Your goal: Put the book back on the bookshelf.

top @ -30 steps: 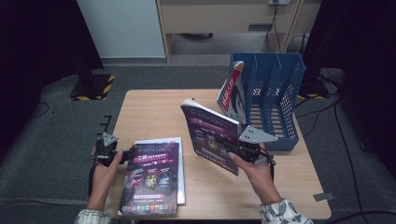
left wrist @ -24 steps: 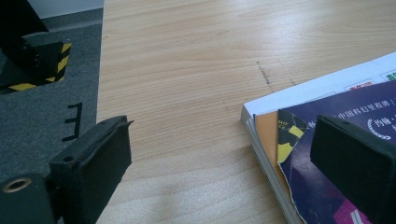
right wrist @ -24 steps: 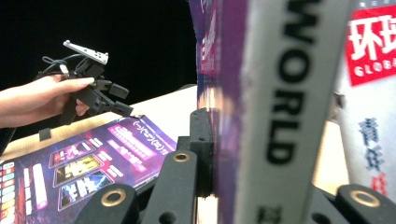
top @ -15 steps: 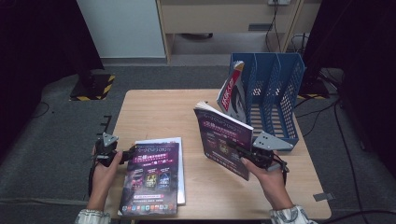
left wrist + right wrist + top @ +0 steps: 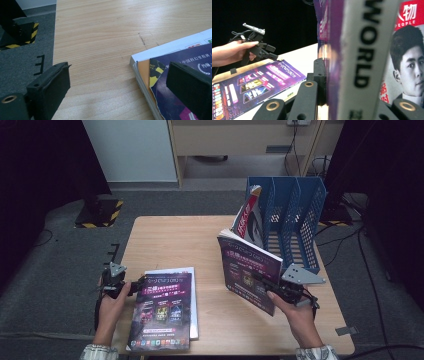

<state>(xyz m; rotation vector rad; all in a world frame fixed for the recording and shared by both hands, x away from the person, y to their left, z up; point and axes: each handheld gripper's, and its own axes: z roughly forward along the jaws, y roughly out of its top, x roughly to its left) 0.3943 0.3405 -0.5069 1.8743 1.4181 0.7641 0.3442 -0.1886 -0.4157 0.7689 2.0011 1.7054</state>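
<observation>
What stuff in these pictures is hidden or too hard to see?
- High view: small print on the held magazine is too tiny to read.
- Right gripper view: the magazine's spine lettering is blurred and cut off by the top and bottom edges.
- Left gripper view: the flat magazine is cut by the right edge and partly hidden behind a black jaw.
- High view: the blue rack's floor hides behind its walls.

Black grippers (image 5: 287, 290), grey three-cornered plates, brass-ringed screw holes, seemingly patterned sleeves (image 5: 312, 354).

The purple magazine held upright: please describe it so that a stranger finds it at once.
Start at the blue file rack on the table's right side. Just before it, the right gripper holds a purple magazine upright by its lower edge. Its purple twin lies flat.
</observation>
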